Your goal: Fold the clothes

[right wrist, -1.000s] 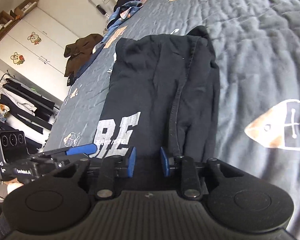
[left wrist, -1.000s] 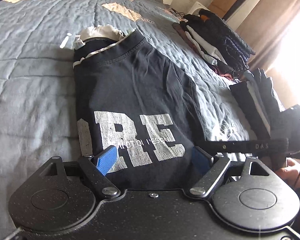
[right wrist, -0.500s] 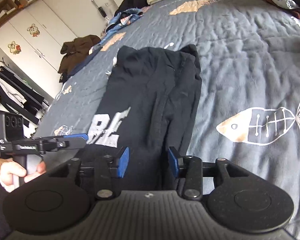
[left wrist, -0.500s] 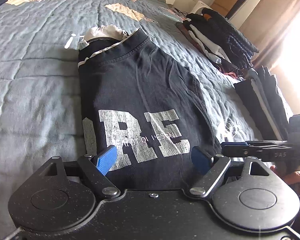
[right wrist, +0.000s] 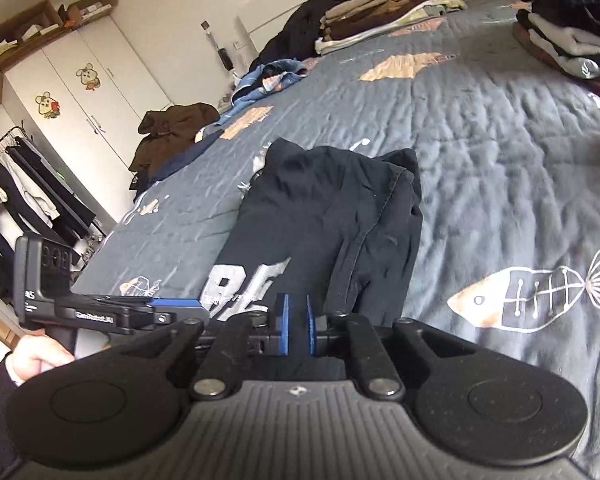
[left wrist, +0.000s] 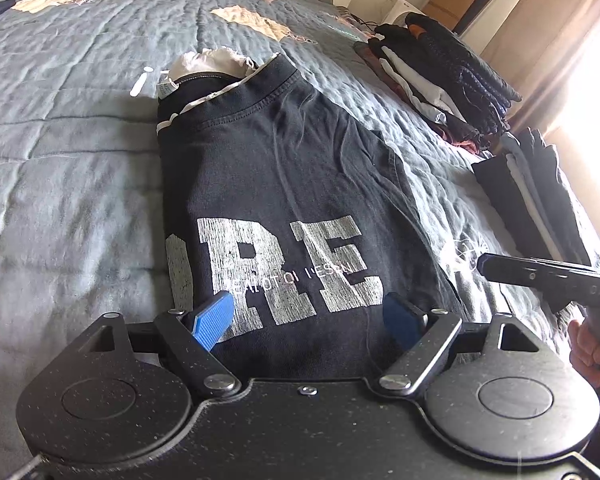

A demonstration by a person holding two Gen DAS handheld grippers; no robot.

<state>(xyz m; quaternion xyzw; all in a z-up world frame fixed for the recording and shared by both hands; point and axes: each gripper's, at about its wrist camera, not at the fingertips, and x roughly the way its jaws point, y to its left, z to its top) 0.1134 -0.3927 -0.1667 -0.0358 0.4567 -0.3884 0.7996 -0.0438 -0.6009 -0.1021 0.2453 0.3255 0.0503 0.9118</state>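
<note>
Nearest the left wrist camera, the left gripper (left wrist: 308,316) hangs low over the near end of a black T-shirt (left wrist: 284,184), its two ribbed blue pads spread wide with only printed cloth between them, clamping nothing. Nearest the right wrist camera, the right gripper (right wrist: 297,328) sits at the shirt's near hem with its two blue pads drawn almost together, a thin gap left; whether any cloth is pinched there cannot be told. One hand (left wrist: 590,350) shows at the right edge of the left view, wrapped around that tool's handle. The shirt lies folded into a long narrow strip on a grey quilted bedspread (left wrist: 68,168), both sleeves turned in, cracked white block letters across its chest, a ribbed collar at the far end with pale lining showing. Soft, puckered quilt lies bare along both long sides of the strip, wider on the left. One fish-skeleton print (right wrist: 532,300) marks the quilt to the right. Further off, two stacks of folded clothes (left wrist: 440,76) line the bed's right edge. Beyond the bed stands a white wardrobe (right wrist: 72,92) with two cartoon stickers.
</note>
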